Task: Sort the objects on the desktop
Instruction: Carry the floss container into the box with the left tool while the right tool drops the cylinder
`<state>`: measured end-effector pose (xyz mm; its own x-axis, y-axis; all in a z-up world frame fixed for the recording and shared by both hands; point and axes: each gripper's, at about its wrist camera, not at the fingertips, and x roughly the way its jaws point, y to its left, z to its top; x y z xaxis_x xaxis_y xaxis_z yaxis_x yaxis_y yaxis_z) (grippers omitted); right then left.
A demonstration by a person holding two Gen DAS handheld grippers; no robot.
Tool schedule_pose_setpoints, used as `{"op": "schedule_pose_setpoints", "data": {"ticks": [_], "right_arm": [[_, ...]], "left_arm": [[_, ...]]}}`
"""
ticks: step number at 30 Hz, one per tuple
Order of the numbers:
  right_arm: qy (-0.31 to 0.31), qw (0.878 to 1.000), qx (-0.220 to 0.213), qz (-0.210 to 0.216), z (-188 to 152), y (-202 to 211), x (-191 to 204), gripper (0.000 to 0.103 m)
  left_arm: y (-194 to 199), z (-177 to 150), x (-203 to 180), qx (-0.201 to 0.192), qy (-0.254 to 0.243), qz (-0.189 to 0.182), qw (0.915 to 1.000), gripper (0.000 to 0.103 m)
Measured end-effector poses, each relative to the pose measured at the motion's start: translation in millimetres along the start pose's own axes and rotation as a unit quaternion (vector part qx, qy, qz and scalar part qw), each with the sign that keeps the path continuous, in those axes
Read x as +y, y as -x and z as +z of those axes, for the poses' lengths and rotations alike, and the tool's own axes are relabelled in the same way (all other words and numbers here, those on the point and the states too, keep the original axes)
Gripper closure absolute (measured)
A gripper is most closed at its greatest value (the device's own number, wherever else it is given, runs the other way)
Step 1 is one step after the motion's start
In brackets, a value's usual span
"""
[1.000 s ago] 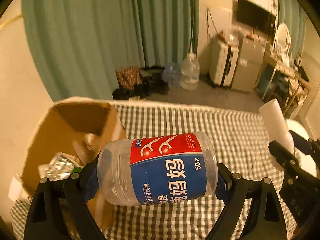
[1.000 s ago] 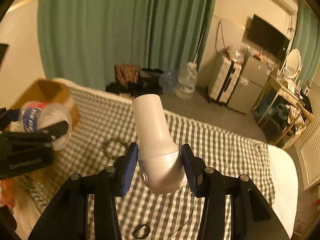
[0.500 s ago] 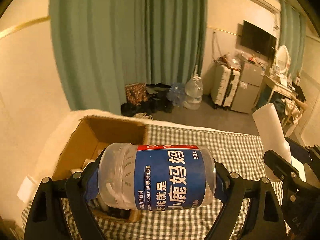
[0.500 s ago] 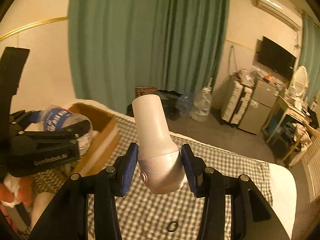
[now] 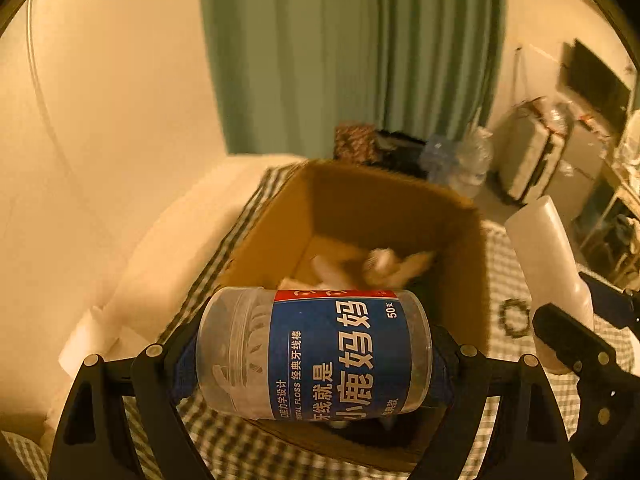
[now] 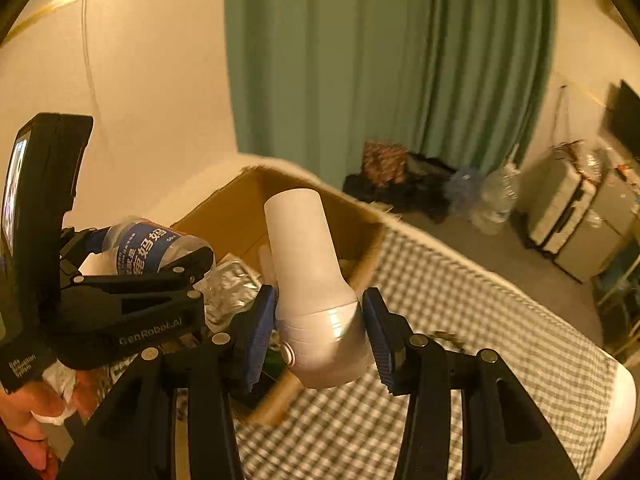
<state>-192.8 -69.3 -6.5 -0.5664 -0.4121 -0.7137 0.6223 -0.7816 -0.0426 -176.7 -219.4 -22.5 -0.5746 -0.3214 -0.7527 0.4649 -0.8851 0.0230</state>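
My left gripper [image 5: 312, 356] is shut on a clear dental floss jar [image 5: 316, 354] with a blue and red label, held sideways over the near edge of an open cardboard box [image 5: 472, 248]. The jar also shows in the right wrist view [image 6: 154, 246]. My right gripper [image 6: 320, 332] is shut on a white bottle-shaped device [image 6: 316, 292], held above the box's right wall [image 6: 368, 248]. The device also shows at the right of the left wrist view [image 5: 548, 256]. The box holds crumpled white and clear items [image 6: 228, 284].
The box stands on a checked cloth [image 6: 460, 304] on a bed. A dark hair tie [image 5: 514, 316] lies on the cloth right of the box. A cream wall is at the left, green curtains [image 6: 380, 60] behind, suitcases and water bottles on the floor.
Both grippers have moved left toward the box with their loads. The floss jar now hangs over the box opening, and the white device is over the box's right side.
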Motion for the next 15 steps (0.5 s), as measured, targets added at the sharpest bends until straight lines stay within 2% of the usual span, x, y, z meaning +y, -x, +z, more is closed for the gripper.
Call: {"op": "schedule_pose_setpoints", "data": {"ticks": [6,7,8,10,12,15], "right_arm": [[-0.007,0.999,0.027,0.02,14,-53,15,0.058],[-0.012,0.999,0.024,0.018,16,-56,16,0.051],[-0.013,1.0,0.017,0.011,19,-56,14,0.034],[-0.012,1.0,-0.007,-0.004,20,-51,10,0.021],[-0.013,1.0,-0.024,-0.014,20,-42,4,0.021],[-0.031,0.999,-0.028,-0.027,17,-30,-21,0.021]], "left_arm": [[-36,-10,19,0.028,0.011,-0.009,0.9995,0.013],[-39,-9,18,0.03,0.009,-0.013,0.9994,0.013],[-42,-10,15,0.036,0.002,-0.016,0.9992,0.012],[-47,-10,7,0.039,-0.01,-0.004,0.9992,0.001],[-43,-14,2,0.033,-0.025,0.006,0.9991,0.0],[-29,-18,-8,0.025,-0.04,0.012,0.9988,0.0]]}}
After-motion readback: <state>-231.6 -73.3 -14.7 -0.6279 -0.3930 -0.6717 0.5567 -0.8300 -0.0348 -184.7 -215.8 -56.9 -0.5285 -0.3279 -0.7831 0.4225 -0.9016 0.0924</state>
